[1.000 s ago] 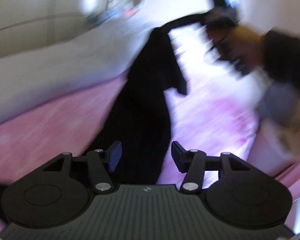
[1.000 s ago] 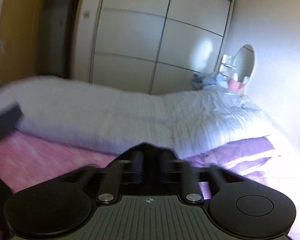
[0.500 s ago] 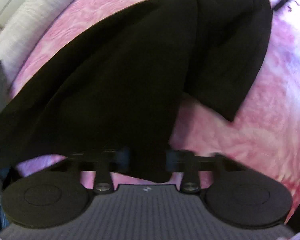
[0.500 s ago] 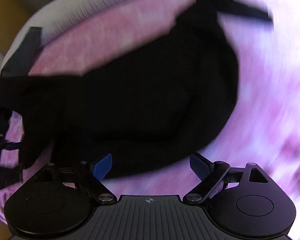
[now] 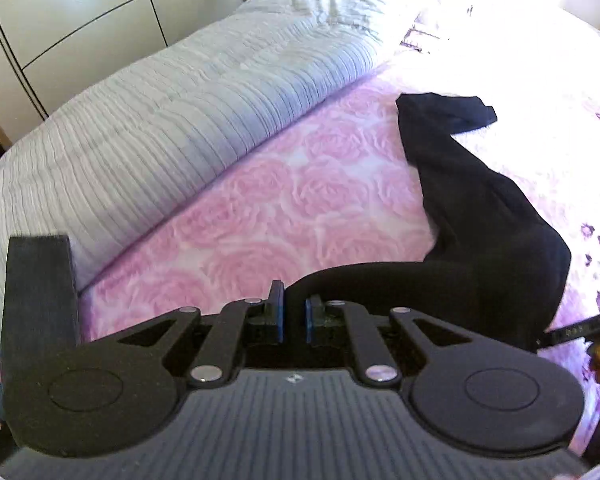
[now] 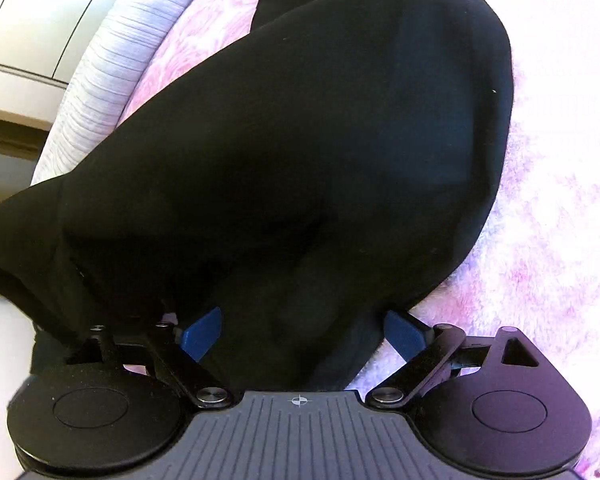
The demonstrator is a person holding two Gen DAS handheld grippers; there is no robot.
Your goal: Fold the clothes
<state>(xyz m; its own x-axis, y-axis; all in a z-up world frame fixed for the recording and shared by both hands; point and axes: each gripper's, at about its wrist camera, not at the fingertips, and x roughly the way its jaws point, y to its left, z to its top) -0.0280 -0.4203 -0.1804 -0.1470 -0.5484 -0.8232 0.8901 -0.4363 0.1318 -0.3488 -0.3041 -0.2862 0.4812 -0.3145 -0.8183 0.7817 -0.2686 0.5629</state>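
So we've got a black garment (image 5: 488, 216) here, plain dark fabric, no print we can make out, lying in a long bent strip on the pink rose-pattern bedspread (image 5: 284, 208). One end reaches up toward the bright part of the bed, the other curls back toward us. Our left gripper (image 5: 293, 312) has its blue pads almost together, and a fold of the garment runs right up to them, though we can't tell for sure it's pinched. Our right gripper (image 6: 302, 330) is spread wide apart, hovering low with the garment bunched between its fingers, filling most of that view. A grey ribbed duvet (image 5: 148, 120) sits beside the pink cover.
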